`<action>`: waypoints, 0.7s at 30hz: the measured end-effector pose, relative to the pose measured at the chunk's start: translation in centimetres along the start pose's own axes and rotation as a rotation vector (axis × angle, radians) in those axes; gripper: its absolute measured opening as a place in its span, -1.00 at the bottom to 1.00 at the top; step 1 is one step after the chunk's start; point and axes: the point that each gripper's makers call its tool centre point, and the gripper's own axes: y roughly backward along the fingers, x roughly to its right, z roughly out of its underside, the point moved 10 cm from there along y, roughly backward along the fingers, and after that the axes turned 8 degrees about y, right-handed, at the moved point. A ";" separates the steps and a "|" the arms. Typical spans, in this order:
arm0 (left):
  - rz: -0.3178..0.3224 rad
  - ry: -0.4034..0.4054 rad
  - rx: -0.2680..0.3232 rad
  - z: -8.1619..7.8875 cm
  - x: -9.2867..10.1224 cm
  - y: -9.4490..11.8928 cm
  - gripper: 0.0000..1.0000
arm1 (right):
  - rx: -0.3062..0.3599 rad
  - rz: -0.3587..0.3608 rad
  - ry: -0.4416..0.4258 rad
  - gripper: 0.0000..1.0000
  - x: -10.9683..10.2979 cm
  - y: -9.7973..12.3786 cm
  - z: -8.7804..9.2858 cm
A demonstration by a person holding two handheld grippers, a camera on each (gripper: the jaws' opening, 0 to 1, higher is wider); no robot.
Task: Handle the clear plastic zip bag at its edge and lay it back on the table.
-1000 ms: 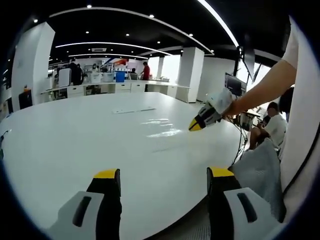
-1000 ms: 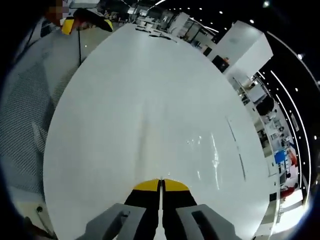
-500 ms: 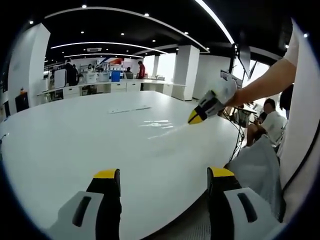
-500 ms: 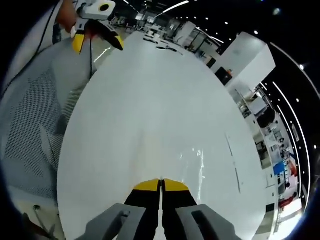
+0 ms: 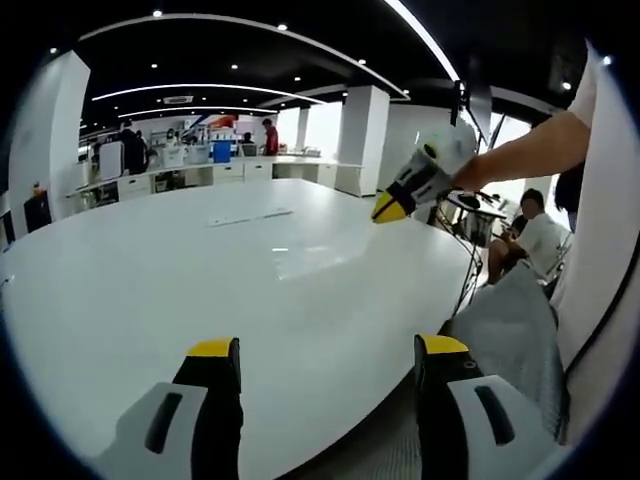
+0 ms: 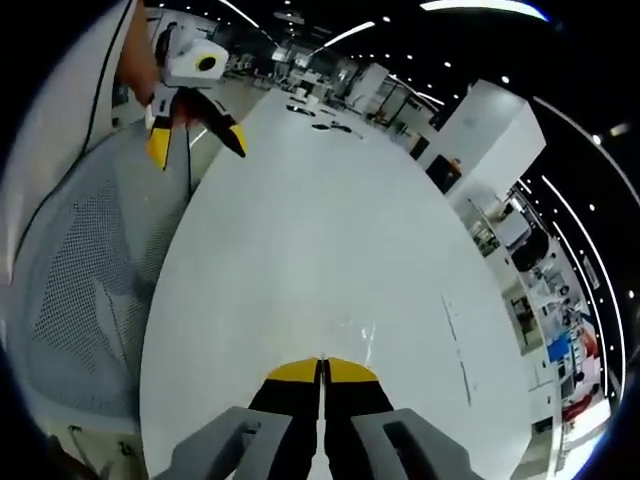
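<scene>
The clear bag (image 5: 310, 258) is only a faint sheen on the surface (image 5: 150, 290); its edges are untraceable, its grasp unclear.

Clear plastic zip bag (image 5: 312, 258) lies flat on the white bench (image 5: 120, 290), near-transparent, visible mostly as a faint glossy rectangular sheen. In the right gripper view it's a pale glare patch (image 6: 352, 335); edges hard to tell.

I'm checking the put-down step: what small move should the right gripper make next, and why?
Probably lower the right gripper toward the white table. Its jaws are shut and raised above the tabletop, and the faint, glossy clear zip bag seems to trail from them to the surface, not yet flat. The left gripper is open near the table's edge.
</scene>
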 end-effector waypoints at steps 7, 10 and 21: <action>0.008 -0.011 -0.006 0.1 0.0 0.0 0.38 | 0.035 -0.001 0.002 -1.00 0.1 1.0 -1.3; 0.010 -0.011 -0.008 0.1 0.0 0.0 0.38 | 0.053 -0.002 0.000 -1.00 0.1 1.5 -1.9; 0.023 -0.009 -0.014 0.3 -0.1 0.0 0.35 | 0.128 -0.006 -0.017 -1.00 0.6 3.1 -4.0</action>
